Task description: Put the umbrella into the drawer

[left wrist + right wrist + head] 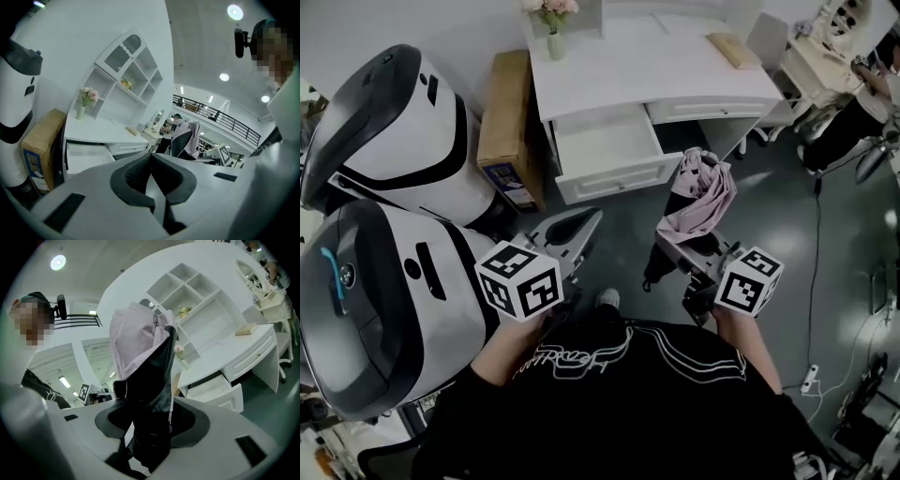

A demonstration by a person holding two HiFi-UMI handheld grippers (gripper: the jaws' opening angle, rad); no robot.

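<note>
The umbrella [143, 380] handle is covered by its own fabric, bottom centre of the right gripper view. The drawer [619, 178] rear is hidden under the desk top [656, 66]. Print on the cardboard box [506, 103], upper left, is unreadable, possibly a label.

No word or number can be read for certain. White script lettering crosses the person's black shirt [572, 358], too looped to make out. The cardboard box [506, 122] beside the table [675, 70] has a blue printed label on its end, too small to read. The cubes on the left tongs [584, 223] and right tongs [692, 251] show black-and-white square marker patterns, not letters. The near white machine [384, 319] bears a small round emblem, illegible
</note>
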